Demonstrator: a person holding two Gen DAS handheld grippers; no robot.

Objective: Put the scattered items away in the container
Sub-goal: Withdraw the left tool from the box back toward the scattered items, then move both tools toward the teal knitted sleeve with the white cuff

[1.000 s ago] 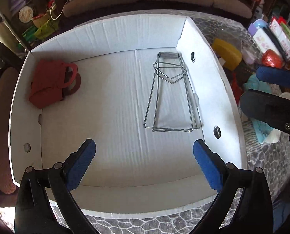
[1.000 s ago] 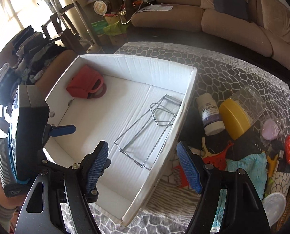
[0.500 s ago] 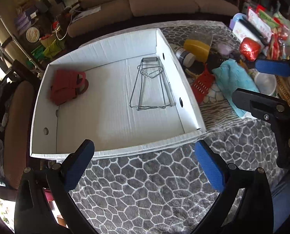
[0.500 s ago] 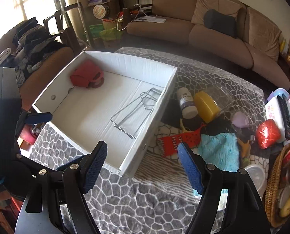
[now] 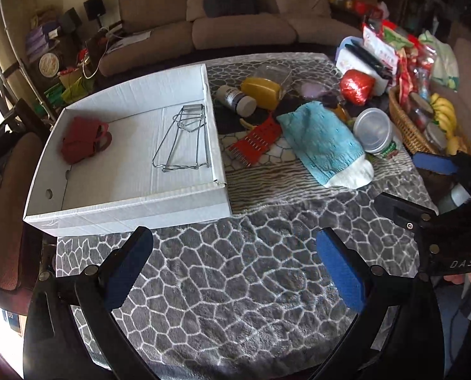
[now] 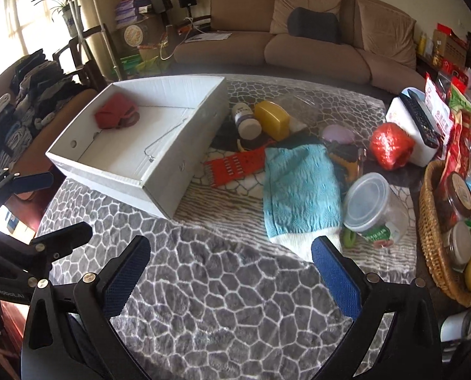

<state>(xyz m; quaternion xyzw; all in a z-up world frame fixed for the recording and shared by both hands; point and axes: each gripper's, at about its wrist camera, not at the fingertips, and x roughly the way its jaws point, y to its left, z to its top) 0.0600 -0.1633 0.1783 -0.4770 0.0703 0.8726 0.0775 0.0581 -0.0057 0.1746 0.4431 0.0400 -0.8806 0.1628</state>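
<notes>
While both claws hang over bare counter (image 5: 235,285) w/ nothing in them, we see that the view has changed much in the last second. A second ago the left claw (image 5: 234,267) looked straight into the box (image 5: 124,212); now the box is far on the left side and we have pulled back from it, toward the pile. The right claw (image 6: 230,270) has just been opening: its jaws stand as wide as they go, and nothing is between them. The left jaws are also wide apart and empty.

Inside the box there are 2 things already: a red pouch (image 5: 80,141) near the far left corner and a wire rack (image 5: 185,139) along the right wall. So we judge the drop-off is finished and the next pick is starting.

The rest is not yet tidied. Just beside the right wall of the box lie a white bottle (image 6: 246,122) and a yellow case (image 6: 272,118), touching each other. In front of them is a red grater (image 6: 235,166), and next to it a teal cloth (image 6: 298,191). A clear tub (image 6: 367,204) lies on its side by the cloth; a red ball (image 6: 390,145) is behind it.

We think the right claw goes next for the cloth or tub, as they are nearest to it, approx. straight ahead.
</notes>
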